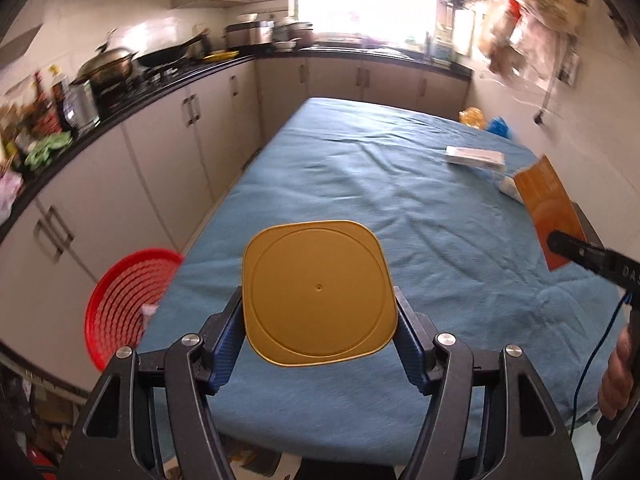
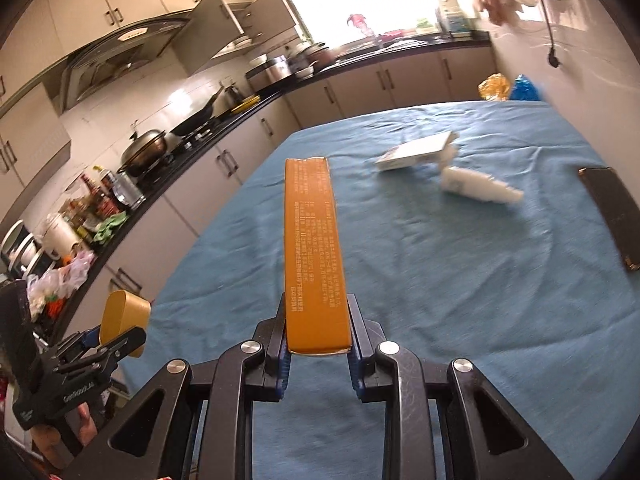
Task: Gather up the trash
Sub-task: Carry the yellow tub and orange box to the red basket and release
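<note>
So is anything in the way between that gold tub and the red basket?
Nothing visible. The left tongs hold the gold tub above the blue cloth, and the red basket sits lower, off the table's left edge, with open space between.

Two grippers: one (image 1: 320, 316) holds a yellow tub (image 1: 318, 292), one (image 2: 318, 340) an orange box (image 2: 314, 248). One white box (image 2: 416, 152), one white bottle (image 2: 480, 186), one red basket (image 1: 128, 304).
</note>
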Demonstrator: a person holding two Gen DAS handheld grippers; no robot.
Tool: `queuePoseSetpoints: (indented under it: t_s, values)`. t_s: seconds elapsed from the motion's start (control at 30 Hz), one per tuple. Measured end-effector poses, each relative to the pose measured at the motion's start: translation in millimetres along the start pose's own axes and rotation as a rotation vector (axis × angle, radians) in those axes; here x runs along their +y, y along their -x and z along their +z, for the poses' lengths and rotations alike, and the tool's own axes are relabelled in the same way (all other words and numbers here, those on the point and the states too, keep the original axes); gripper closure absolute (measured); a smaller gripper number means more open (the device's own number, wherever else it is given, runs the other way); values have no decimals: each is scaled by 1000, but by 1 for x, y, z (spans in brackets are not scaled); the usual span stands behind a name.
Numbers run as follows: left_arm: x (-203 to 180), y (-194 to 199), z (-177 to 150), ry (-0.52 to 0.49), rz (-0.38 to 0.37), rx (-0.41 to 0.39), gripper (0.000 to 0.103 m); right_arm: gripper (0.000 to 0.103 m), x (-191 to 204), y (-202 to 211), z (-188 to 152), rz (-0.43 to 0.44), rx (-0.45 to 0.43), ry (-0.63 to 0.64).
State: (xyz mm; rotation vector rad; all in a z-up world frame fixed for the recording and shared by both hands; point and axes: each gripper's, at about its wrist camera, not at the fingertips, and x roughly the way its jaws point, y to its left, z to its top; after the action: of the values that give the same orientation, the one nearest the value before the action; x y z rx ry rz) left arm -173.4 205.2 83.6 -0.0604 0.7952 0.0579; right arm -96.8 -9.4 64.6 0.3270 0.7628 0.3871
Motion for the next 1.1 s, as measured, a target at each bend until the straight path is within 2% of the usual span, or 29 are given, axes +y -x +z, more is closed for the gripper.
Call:
queuePoseSetpoints:
  t_s: [0.2, 0.3, 0.7, 0.9, 1.1]
  values:
    - [53, 10, -10, 132, -21, 17, 37, 78, 27, -13, -11, 42, 22, 3]
    - [75, 17, -12, 173, 3, -3, 37, 78, 41, -19, -15, 68, 36, 10]
    - [158, 41, -30, 283, 157, -61, 37, 78, 104, -42, -31, 147, 89, 86]
    - [189, 46, -40, 293, 301, -80, 37, 78, 136, -54, -37, 184, 120, 131]
    - [211, 42, -48, 300, 328, -60, 37, 78, 166, -74, -42, 224, 157, 162]
